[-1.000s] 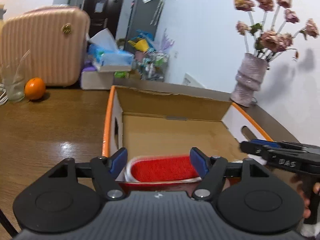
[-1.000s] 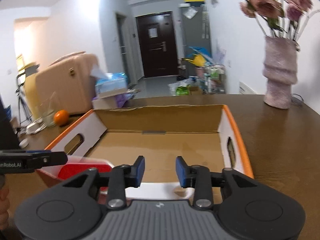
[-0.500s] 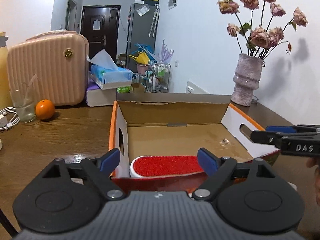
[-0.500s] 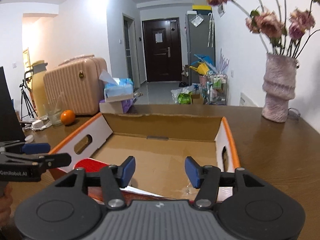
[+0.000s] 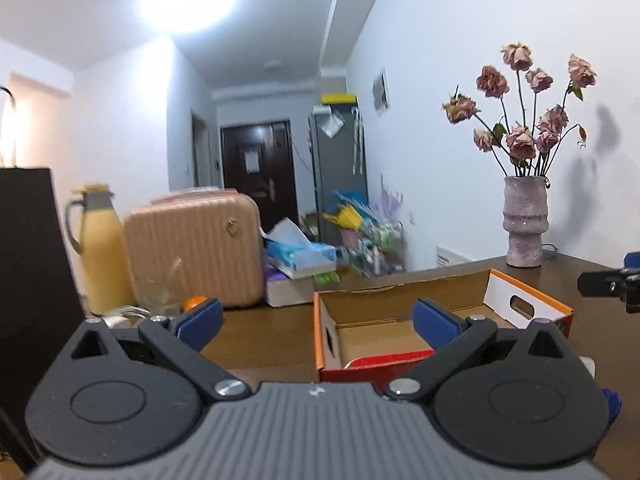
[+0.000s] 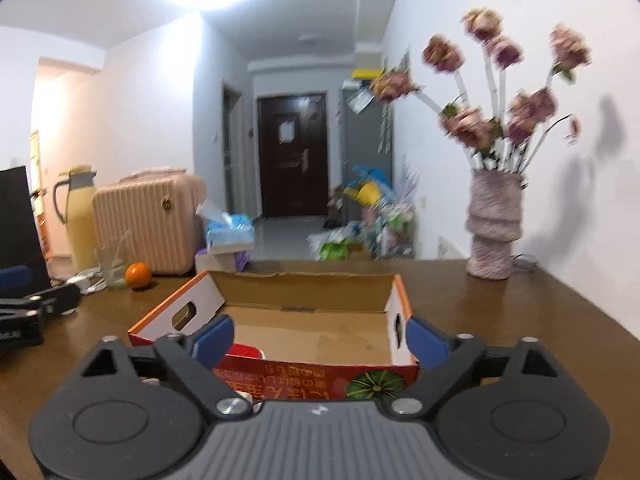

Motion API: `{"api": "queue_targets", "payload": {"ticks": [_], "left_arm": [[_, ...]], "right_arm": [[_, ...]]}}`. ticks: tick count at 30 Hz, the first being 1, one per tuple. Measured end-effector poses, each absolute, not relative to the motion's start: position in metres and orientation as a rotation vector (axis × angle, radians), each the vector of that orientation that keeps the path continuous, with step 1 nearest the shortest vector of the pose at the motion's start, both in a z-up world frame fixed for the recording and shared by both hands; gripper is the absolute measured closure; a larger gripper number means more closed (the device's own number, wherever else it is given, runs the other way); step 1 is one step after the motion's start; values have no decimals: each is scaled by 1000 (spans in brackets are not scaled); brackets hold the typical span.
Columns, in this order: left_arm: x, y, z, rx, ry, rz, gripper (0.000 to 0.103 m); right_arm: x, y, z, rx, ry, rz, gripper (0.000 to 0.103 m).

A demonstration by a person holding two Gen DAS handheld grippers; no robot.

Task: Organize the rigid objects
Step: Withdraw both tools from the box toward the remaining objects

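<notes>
An open cardboard box (image 5: pixel 400 308) with orange rims and a red front stands on the wooden table; it also shows in the right wrist view (image 6: pixel 304 300). A red object with a white rim (image 5: pixel 390 360) lies in its near left corner, also seen in the right wrist view (image 6: pixel 246 350). My left gripper (image 5: pixel 316 324) is open and empty, pulled back before the box's left corner. My right gripper (image 6: pixel 316 340) is open and empty, just in front of the box's front wall.
A pink vase of dried roses (image 6: pixel 494 226) stands at the back right of the table. An orange (image 6: pixel 138 275), a glass (image 6: pixel 112 268), a pink suitcase (image 6: pixel 150 226), a yellow flask (image 6: pixel 78 220) and a tissue box (image 6: pixel 230 232) stand at the back left.
Both grippers have opened wider, pulled back out of the box and tilted upward. The red object stays in the box's near left corner.
</notes>
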State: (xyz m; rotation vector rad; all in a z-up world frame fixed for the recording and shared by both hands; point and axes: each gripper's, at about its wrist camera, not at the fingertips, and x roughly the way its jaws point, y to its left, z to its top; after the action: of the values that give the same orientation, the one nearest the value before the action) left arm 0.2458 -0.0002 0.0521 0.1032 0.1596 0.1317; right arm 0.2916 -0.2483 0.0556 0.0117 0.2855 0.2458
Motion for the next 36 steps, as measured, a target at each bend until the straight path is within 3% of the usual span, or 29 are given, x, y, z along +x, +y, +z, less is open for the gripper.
{"api": "queue_targets", "payload": {"ticks": [3,4,13,26,36], "left_arm": [[220,-4,45,88,141,133,0],[213,-4,43,76,140,130,0],[158,-4,25,-24,182,158,0],[106,-32,-2,-81,297,57,0],[112,-55,-22,-60,344,-34,0]], "right_arm": [[259,-248,44,10,167,217,7],[249,-247,40,8,136,200,0],[178,-248,31,-14,69,177,0],[109,-261,6,-18,183,149,0],[126,-267,-14,-9,274,170,0]]}}
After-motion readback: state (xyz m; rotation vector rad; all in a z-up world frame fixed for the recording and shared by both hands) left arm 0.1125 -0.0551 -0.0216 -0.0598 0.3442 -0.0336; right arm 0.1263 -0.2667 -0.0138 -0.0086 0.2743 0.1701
